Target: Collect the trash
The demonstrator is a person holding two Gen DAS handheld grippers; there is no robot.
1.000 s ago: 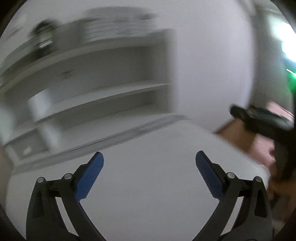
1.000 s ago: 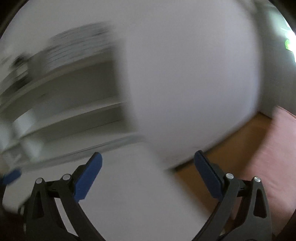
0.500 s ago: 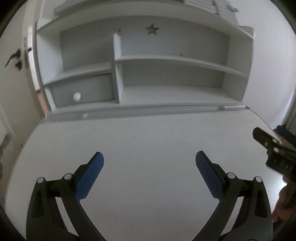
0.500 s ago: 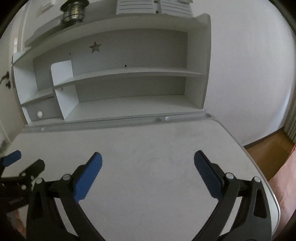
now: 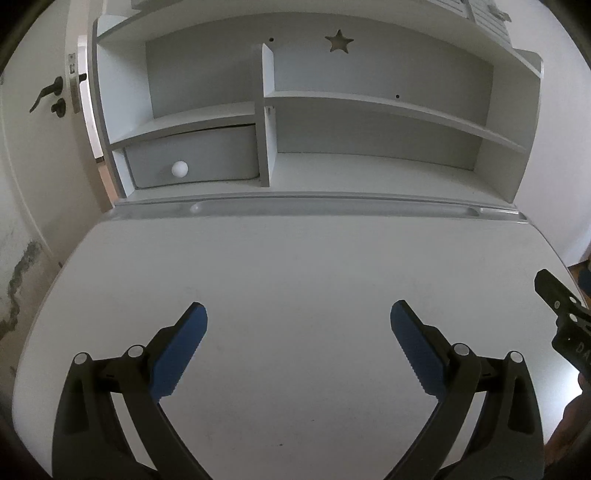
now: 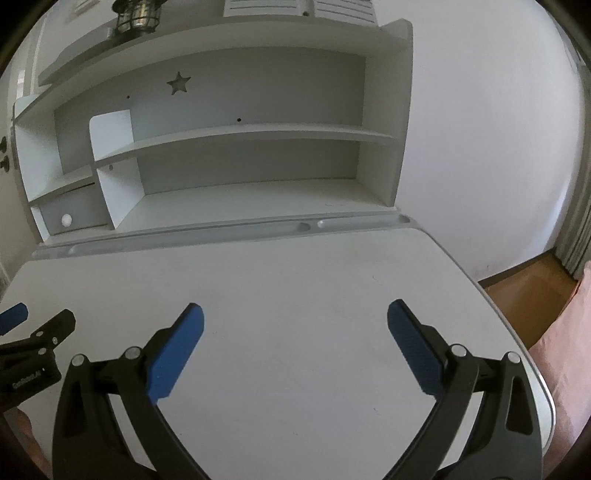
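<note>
Two handheld grippers hover side by side above a white desk [image 5: 295, 266], both pointed toward the shelf unit [image 5: 369, 107] at its far edge. The left gripper [image 5: 298, 314] has its blue-padded fingers [image 5: 177, 350] spread wide apart, with nothing between them. The right gripper [image 6: 294, 314] is likewise spread wide and holds nothing; its black frame also shows at the right edge of the left camera's view.

No trash can be seen in either view, so where it lies cannot be told from these pictures (the desktop under both grippers shows only faint marks and specks).

A shallow pen groove [image 6: 258, 227] runs along the back of the desk, just in front of the shelf unit. The unit has a star-shaped cutout [image 5: 338, 41] in its back panel, a long shelf on the right and a small drawer [image 5: 192, 158] with a round white knob [image 5: 180, 168] at lower left. On top of the unit stands a caged lamp [image 6: 138, 16], seen only from the right camera. A door handle [image 5: 46, 92] shows at far left, and a strip of wooden floor [image 6: 528, 291] beyond the desk's right edge.
</note>
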